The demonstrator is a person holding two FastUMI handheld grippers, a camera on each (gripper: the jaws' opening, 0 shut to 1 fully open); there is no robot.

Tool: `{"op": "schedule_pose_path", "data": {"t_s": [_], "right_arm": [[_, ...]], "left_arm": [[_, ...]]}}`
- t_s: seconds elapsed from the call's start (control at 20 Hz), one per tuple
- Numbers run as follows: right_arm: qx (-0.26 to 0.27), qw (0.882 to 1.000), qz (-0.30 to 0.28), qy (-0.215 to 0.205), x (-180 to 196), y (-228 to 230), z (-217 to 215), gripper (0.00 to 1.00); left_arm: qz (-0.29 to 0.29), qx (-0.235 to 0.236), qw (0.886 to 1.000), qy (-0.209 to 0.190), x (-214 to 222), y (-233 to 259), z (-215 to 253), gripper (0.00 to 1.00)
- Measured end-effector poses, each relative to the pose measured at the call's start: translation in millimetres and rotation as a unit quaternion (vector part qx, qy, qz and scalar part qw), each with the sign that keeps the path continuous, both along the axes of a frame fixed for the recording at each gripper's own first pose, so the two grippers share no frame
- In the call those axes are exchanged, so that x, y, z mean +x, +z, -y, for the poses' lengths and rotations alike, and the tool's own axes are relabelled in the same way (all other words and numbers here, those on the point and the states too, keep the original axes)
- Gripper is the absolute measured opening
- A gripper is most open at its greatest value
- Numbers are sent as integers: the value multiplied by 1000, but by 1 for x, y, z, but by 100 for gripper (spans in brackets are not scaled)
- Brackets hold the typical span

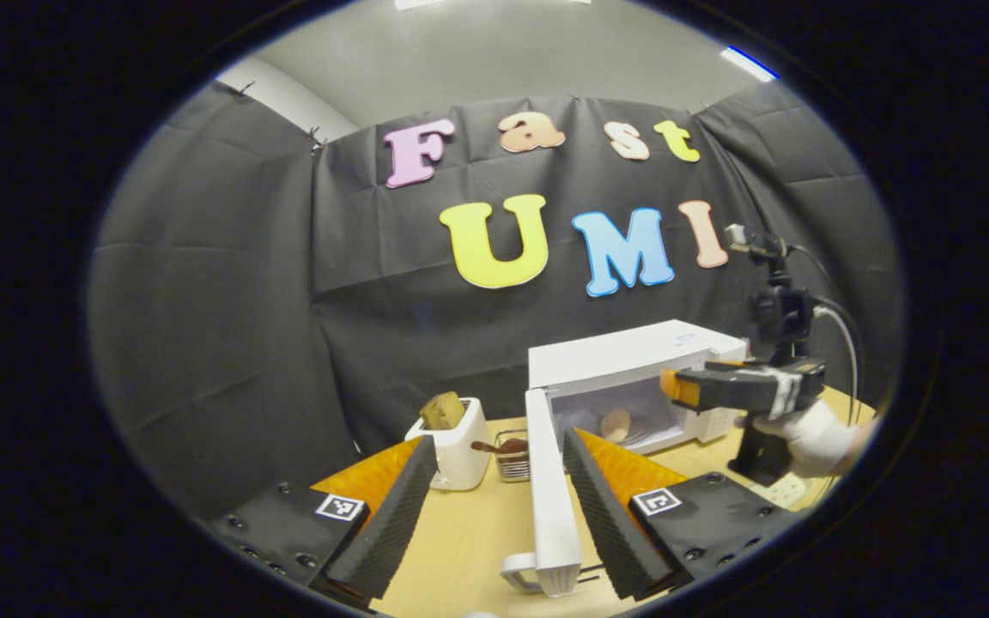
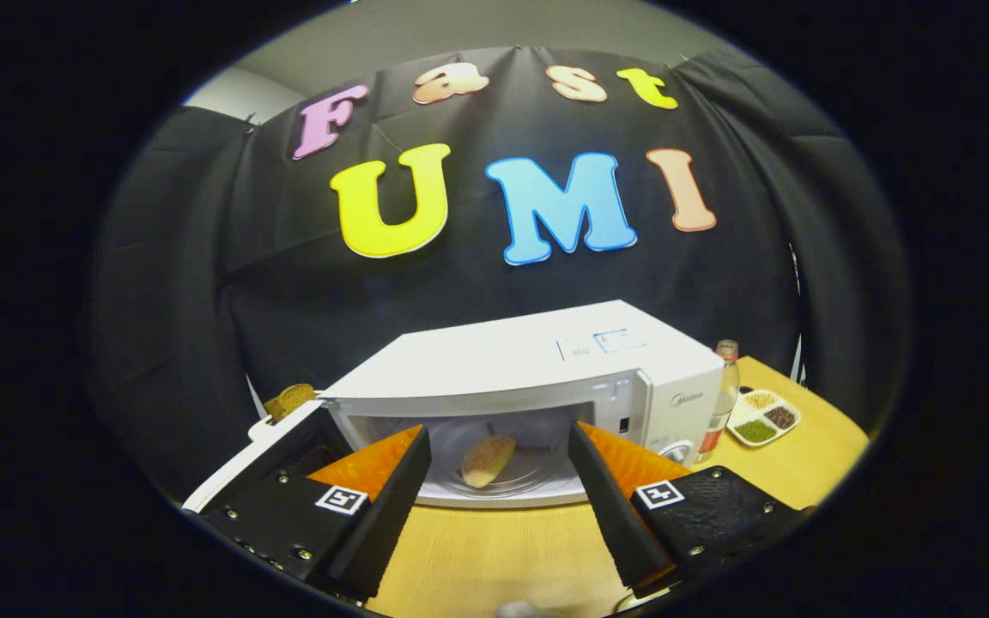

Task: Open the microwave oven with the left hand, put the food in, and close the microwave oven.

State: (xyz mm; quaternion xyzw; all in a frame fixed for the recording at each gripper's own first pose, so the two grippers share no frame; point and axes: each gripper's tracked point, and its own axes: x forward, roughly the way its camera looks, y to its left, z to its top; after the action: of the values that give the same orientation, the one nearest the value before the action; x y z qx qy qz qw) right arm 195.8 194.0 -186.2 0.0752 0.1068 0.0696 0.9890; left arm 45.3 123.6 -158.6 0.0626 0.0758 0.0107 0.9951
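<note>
The white microwave (image 1: 632, 352) stands on the wooden table (image 1: 477, 532) with its door (image 1: 550, 489) swung wide open. The door's edge and handle stand between the fingers of my open left gripper (image 1: 499, 442), close to the right finger, and I see no squeeze on it. A piece of bread-like food (image 1: 616, 423) lies inside the cavity. In the right gripper view the food (image 2: 488, 459) rests on the glass turntable inside the microwave (image 2: 529, 360). My right gripper (image 2: 499, 433) is open and holds nothing, just in front of the cavity mouth. A gloved hand (image 1: 812, 438) holds the right gripper (image 1: 675, 388).
A white toaster (image 1: 456, 446) with a bread slice stands left of the door, with a small wire basket (image 1: 512, 455) beside it. Right of the microwave are a bottle (image 2: 725, 386) and a divided dish (image 2: 761, 418). Bare table (image 2: 494, 549) lies in front.
</note>
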Motion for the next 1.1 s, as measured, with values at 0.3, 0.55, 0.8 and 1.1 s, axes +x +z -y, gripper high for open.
{"op": "schedule_pose_path", "data": {"t_s": [0.3, 0.55, 0.8, 1.1], "right_arm": [[-52, 999, 8, -13, -69, 44, 76, 98], [-77, 997, 3, -20, -119, 63, 115, 93], [-91, 996, 0, -23, -141, 81, 130, 98], [-104, 994, 14, -31, -145, 100, 138, 98]], "left_arm": [[6, 8, 1000, 19, -8, 5, -27, 100], [9, 15, 999, 31, -9, -7, -46, 100], [-5, 6, 998, 62, -17, -45, -70, 97], [-57, 29, 994, 89, -35, -124, -92, 98]]}}
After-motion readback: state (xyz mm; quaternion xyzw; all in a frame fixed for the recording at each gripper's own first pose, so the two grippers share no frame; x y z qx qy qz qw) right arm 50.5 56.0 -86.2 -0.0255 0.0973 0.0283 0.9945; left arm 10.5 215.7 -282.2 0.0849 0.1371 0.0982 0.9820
